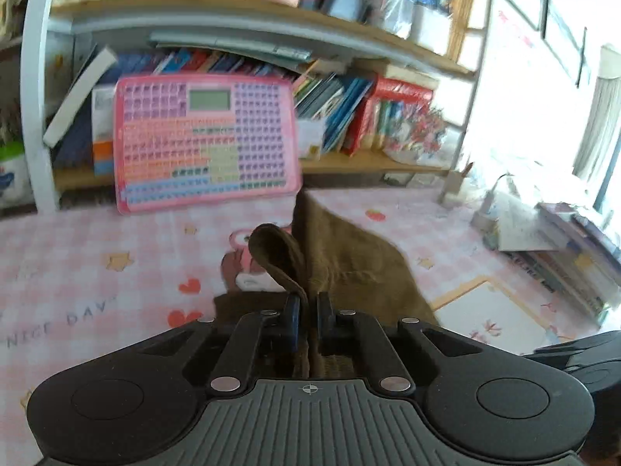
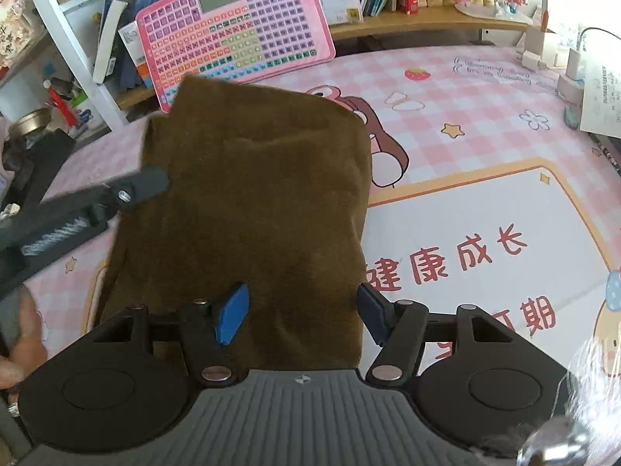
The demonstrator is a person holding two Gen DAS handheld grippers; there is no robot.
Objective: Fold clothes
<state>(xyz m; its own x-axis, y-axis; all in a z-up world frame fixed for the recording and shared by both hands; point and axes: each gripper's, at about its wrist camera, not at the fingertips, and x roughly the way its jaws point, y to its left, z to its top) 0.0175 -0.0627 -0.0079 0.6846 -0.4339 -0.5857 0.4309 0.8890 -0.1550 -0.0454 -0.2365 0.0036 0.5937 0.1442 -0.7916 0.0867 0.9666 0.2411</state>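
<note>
Pink tablecloth (image 2: 446,89); brown garment (image 1: 341,256) in left tool (image 1: 309,303).

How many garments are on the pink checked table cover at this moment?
1: a brown fleecy garment lying mid-table, its left edge pinched by the shut left gripper, its near end between the open right gripper jaws. None seems hidden.

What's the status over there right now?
Left gripper shut on brown cloth, edge lifted. Right gripper open over cloth. Pink keyboard toy behind, clear.
</note>
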